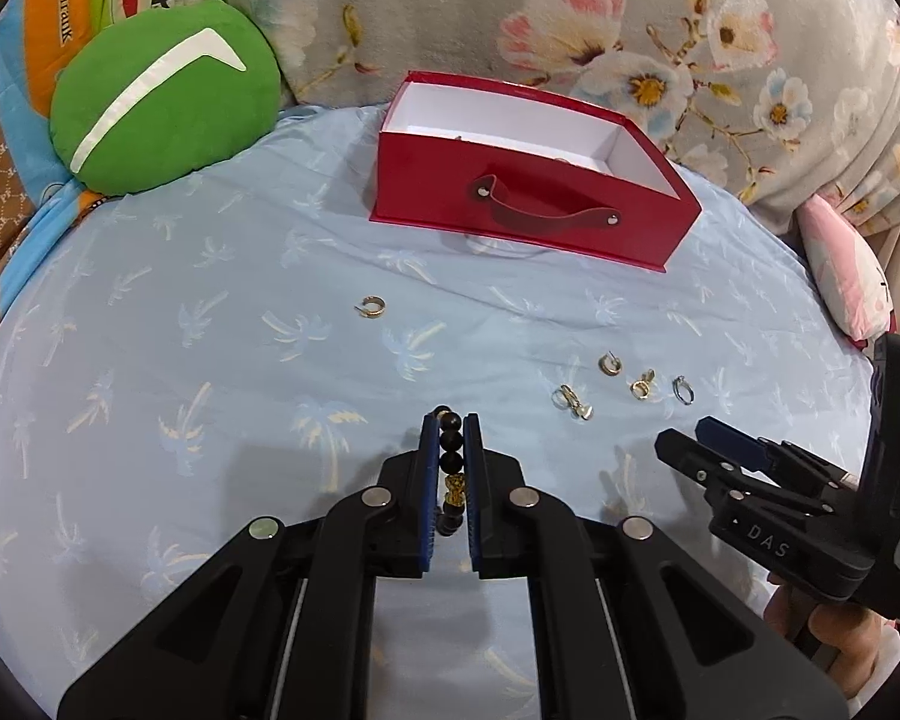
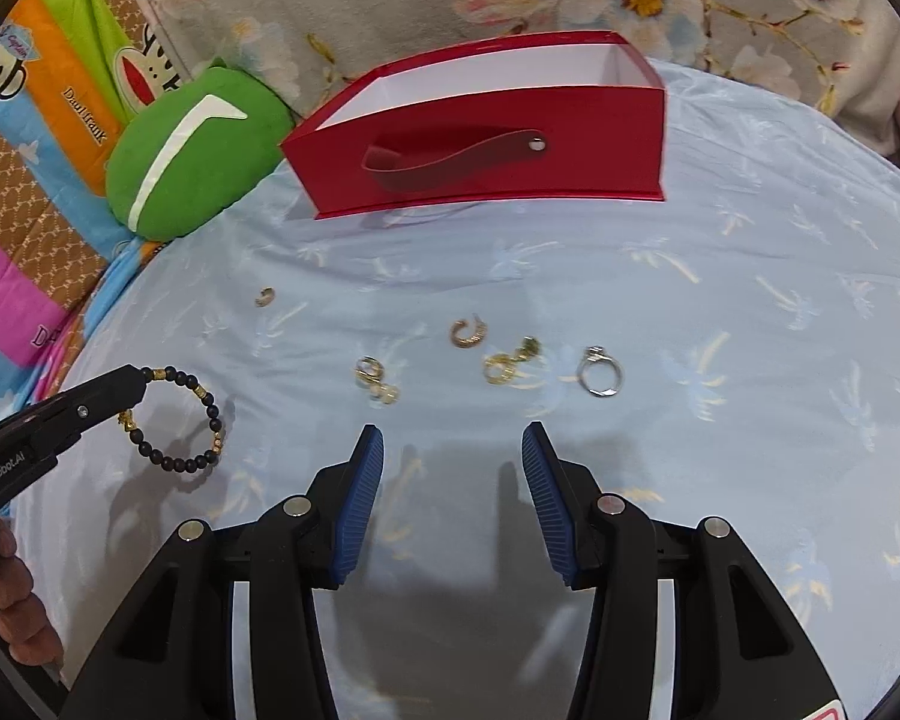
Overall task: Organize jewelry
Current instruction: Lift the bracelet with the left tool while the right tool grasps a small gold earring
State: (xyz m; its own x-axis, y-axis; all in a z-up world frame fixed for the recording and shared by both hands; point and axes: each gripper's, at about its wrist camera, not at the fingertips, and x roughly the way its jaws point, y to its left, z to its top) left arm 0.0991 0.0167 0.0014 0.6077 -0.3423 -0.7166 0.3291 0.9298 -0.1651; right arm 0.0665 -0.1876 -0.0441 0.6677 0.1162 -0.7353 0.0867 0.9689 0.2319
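My left gripper (image 1: 451,420) is shut on a black bead bracelet (image 1: 452,456) with gold charms; in the right wrist view the bracelet (image 2: 177,417) hangs from the left gripper (image 2: 132,381) just above the sheet. My right gripper (image 2: 453,438) is open and empty, above the sheet just short of the loose jewelry; it also shows in the left wrist view (image 1: 684,435). A silver ring (image 2: 599,373), a gold hoop (image 2: 468,333), two gold earrings (image 2: 507,363) (image 2: 378,381) and a far gold hoop (image 2: 264,296) lie on the sheet. A red open box (image 1: 528,180) stands behind.
A light blue palm-print sheet (image 1: 210,360) covers the bed. A green round cushion (image 1: 162,102) lies at the back left. A floral blanket (image 1: 630,30) rises behind the box. A pink pillow (image 1: 846,276) sits at the right edge.
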